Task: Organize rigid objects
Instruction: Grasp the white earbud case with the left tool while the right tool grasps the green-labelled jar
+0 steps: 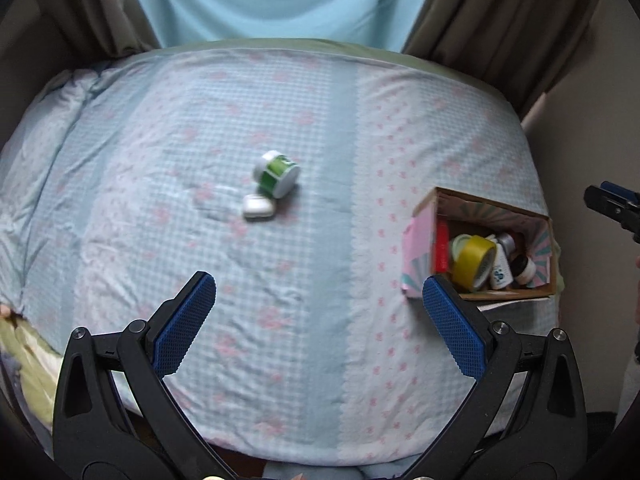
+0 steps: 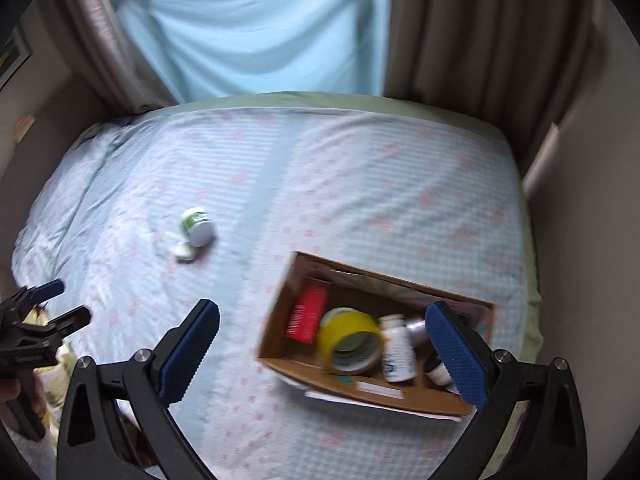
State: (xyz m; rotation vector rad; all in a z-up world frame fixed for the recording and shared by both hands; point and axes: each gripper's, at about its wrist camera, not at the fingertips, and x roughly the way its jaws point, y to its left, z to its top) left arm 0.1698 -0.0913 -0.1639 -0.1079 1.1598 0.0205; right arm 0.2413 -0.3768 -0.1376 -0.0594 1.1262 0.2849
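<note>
Nearest, both the left gripper [image 1: 318, 320] and right gripper [image 2: 322, 344] gape wide, empty. Right of them, the box [image 1: 424, 216] already holds several items. Farther out, a green jar [image 1: 276, 178] and white case [image 1: 258, 206], touching, look left to collect.

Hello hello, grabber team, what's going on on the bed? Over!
Left gripper open, empty. Right gripper open, above the box. Green jar and white case lying loose on the bed. Nothing in the way.

No text can be read: print on the red box [image 2: 307, 317], the white bottle [image 2: 397, 354] and the green-labelled jar [image 1: 276, 174] is too blurred to be made out.
</note>
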